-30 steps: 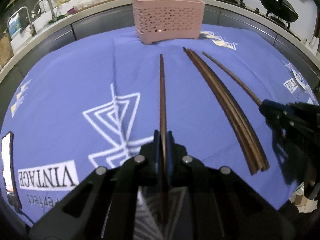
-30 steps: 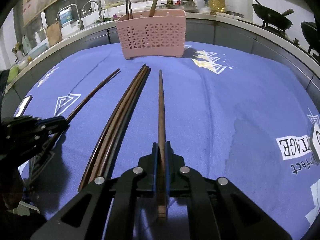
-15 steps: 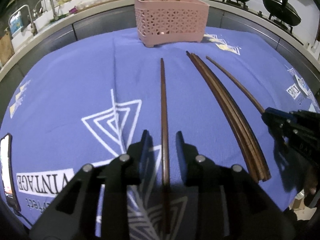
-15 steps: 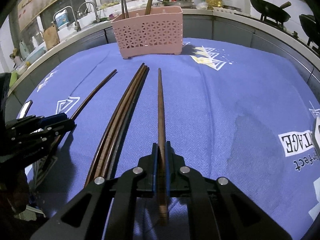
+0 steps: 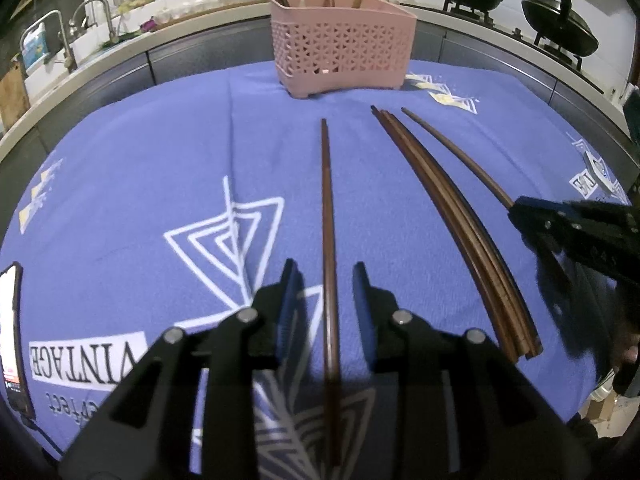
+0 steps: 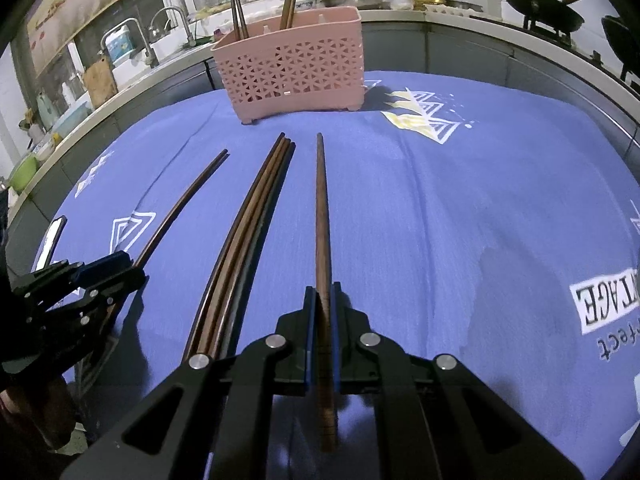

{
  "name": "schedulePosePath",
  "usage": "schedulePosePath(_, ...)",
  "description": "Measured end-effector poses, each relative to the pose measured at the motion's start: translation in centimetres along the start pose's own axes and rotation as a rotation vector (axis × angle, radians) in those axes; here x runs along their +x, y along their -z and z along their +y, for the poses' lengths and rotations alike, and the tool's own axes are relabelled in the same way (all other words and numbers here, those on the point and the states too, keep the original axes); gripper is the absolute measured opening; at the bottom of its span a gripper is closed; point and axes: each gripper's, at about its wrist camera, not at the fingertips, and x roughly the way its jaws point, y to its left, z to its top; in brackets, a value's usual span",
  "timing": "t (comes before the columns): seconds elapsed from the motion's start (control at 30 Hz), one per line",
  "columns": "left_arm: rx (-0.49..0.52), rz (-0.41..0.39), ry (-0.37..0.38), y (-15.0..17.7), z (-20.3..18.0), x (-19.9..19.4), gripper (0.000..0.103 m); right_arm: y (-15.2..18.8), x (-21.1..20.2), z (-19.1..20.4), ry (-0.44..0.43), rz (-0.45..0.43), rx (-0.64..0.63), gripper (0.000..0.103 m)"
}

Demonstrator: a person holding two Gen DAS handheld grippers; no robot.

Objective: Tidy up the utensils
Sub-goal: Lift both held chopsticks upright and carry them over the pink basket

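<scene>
On the blue-clothed worktop point(image 6: 460, 200), the right tongs point(image 6: 322, 308) clench the near end of one chopstick point(image 6: 321, 216), pointed toward the far pink basket point(image 6: 288, 68). The left tongs point(image 5: 325, 280) stand released, straddling another chopstick point(image 5: 326, 208) without touching it. Light, stiff and likely slippery, the sticks seem best gripped near the thick end.

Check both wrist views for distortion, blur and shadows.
Left wrist: fisheye bends the bundle of dark wooden chopsticks into arcs; open left tongs look soft. Right wrist: the pink lattice plastic basket is sharp; both tongs cast hard shadows on the blue printed cloth.
</scene>
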Motion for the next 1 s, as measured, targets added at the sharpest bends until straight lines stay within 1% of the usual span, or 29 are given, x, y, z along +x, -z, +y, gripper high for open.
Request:
schedulePosePath(0.13, 0.001, 0.0, 0.0, 0.0, 0.0, 0.0, 0.027, -1.6, 1.0, 0.1, -0.002, 0.015, -0.029, 0.008)
schedulePosePath(0.43, 0.001, 0.001, 0.0, 0.0, 0.0, 0.0, 0.027, -6.4, 4.2, -0.3, -0.033, 0.061, -0.055, 0.008)
schedulePosePath(0.5, 0.001, 0.003, 0.0, 0.0, 0.1, 0.0, 0.027, -7.2, 4.7, -0.4, -0.036, 0.067, -0.056, 0.008)
schedulePosePath(0.63, 0.004, 0.004, -0.001, 0.0, 0.0, 0.0, 0.027, -8.3, 5.6, -0.1, -0.03, 0.066, -0.102, 0.007)
schedulePosePath(0.7, 0.008, 0.007, -0.001, 0.0, 0.0, 0.0, 0.027, -8.4, 5.6, -0.2, -0.036, 0.068, -0.099, 0.007)
schedulePosePath(0.8, 0.011, 0.007, 0.004, 0.0, 0.1, 0.0, 0.027, -7.7, 5.1, -1.0, -0.047, 0.058, -0.059, 0.006)
schedulePosePath(0.9, 0.013, 0.011, 0.007, -0.1, 0.2, 0.0, 0.027, -6.3, 4.0, -1.8, -0.063, 0.051, -0.03, 0.006)
schedulePosePath(1.0, 0.009, 0.023, 0.024, -0.5, 0.4, 0.2, 0.027, -4.9, 2.9, -2.3, -0.08, 0.057, -0.016, 0.006)
